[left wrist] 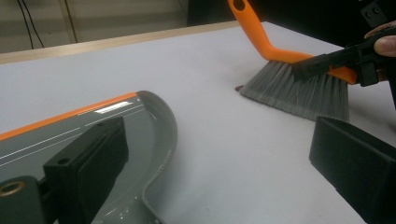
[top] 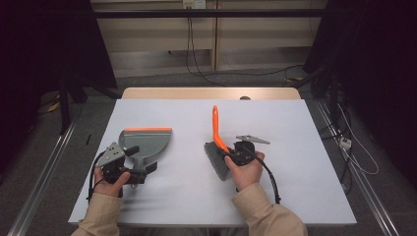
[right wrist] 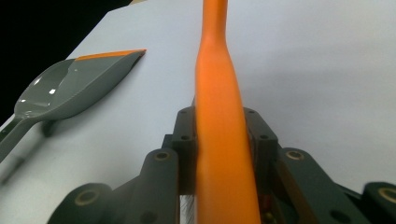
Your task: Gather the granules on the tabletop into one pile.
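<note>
Right gripper (top: pixel 229 153) clamped on brush (top: pixel 217 147) handle, mid-table (top: pixel 295 147); left gripper (left wrist: pixel 224 168) jaws apart, seemingly straddling dustpan (top: pixel 146 140) handle; open surface around.

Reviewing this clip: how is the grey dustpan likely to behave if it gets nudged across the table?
The dustpan looks like thin moulded plastic, so it is probably light and would slide easily on the smooth white table. It lies flat and broad, so tipping or rolling seems unlikely. Its glossy grey surface shows glare in the right gripper view, so it may be slippery to pinch.
</note>
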Demonstrator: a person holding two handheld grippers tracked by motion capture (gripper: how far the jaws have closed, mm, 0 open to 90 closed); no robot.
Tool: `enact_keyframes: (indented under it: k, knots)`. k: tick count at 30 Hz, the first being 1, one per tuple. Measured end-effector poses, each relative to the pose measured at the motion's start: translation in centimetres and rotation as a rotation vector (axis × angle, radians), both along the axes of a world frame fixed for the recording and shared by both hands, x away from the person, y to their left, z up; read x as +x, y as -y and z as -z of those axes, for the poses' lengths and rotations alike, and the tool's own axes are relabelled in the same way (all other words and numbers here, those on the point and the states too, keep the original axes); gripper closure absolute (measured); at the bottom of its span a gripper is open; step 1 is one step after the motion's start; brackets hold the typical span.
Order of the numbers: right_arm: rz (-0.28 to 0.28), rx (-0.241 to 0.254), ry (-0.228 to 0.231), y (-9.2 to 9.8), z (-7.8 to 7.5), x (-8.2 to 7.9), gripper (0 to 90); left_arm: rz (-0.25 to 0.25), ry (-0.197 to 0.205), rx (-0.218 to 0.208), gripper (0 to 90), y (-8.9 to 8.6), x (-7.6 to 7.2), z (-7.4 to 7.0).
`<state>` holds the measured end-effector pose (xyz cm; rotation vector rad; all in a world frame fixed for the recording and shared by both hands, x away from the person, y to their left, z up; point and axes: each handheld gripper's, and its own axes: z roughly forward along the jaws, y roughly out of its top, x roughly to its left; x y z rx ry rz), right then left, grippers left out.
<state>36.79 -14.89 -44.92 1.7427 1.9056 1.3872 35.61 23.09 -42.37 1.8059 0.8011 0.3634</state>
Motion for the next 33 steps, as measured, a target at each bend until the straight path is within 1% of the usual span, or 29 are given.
enact_keyframes:
  k: [4, 8, 10, 11, 13, 15, 16, 18, 19, 20, 22, 24, 25, 27, 28, 31, 33]
  knots:
    - [0.003, -0.007, 0.0, 0.7, -0.2, -0.5, 70.7, 0.001, 0.0, 0.001, 4.4, 0.0, 0.0, 0.0]
    - [0.002, 0.011, 0.0, 1.1, -0.1, -0.6, 70.9, 0.0, -0.001, 0.002, 4.4, 0.1, 0.0, 0.0]
    - [-0.013, 0.026, 0.008, 0.9, -0.3, -0.6, 71.0, 0.001, 0.0, 0.003, 4.4, 0.1, 0.1, 0.0]
    - [-0.018, 0.024, 0.01, 0.8, -0.4, -0.5, 71.1, 0.001, -0.001, 0.005, 4.4, 0.1, 0.1, 0.0]
    - [-0.035, 0.055, 0.013, 0.5, -0.6, -0.3, 71.1, 0.0, -0.003, 0.004, 4.4, 0.1, 0.1, 0.1]
    - [-0.056, 0.08, 0.025, 0.2, -1.1, 0.0, 71.2, -0.001, -0.003, 0.003, 4.4, 0.1, 0.1, 0.1]
    - [-0.059, 0.083, 0.035, 0.1, -1.4, 0.1, 71.1, 0.0, -0.003, 0.003, 4.4, 0.0, 0.1, 0.1]
    - [-0.089, 0.101, 0.068, -0.1, -2.0, 0.5, 71.1, -0.002, -0.002, -0.001, 4.4, -0.1, 0.1, 0.0]
    - [-0.101, 0.101, 0.085, -0.2, -2.4, 0.8, 71.2, -0.002, -0.002, -0.001, 4.4, -0.1, 0.1, 0.0]
    - [-0.125, 0.102, 0.105, -0.2, -2.7, 1.1, 71.1, -0.003, -0.004, -0.004, 4.4, -0.1, 0.1, 0.0]
    - [-0.151, 0.083, 0.131, 0.0, -3.3, 1.8, 71.2, -0.005, -0.003, -0.006, 4.4, -0.2, 0.1, 0.0]
    - [-0.217, 0.07, 0.182, 0.3, -3.7, 2.7, 71.2, -0.006, -0.005, -0.006, 4.4, -0.3, 0.1, 0.0]
    - [-0.231, 0.049, 0.198, 0.5, -3.8, 3.1, 71.2, -0.008, -0.006, -0.006, 4.4, -0.3, 0.1, 0.0]
    - [-0.294, 0.021, 0.232, 1.1, -3.9, 4.1, 71.2, -0.009, -0.007, -0.008, 4.4, -0.4, 0.2, 0.0]
    - [-0.306, -0.016, 0.25, 1.3, -4.0, 4.6, 71.2, -0.01, -0.007, -0.008, 4.4, -0.4, 0.2, 0.0]
    - [-0.391, -0.103, 0.304, 1.8, -3.8, 6.1, 71.2, -0.013, -0.008, -0.01, 4.4, -0.4, 0.2, 0.0]
    - [-0.459, -0.158, 0.32, 2.0, -3.4, 7.0, 71.2, -0.014, -0.011, -0.01, 4.4, -0.4, 0.2, 0.0]
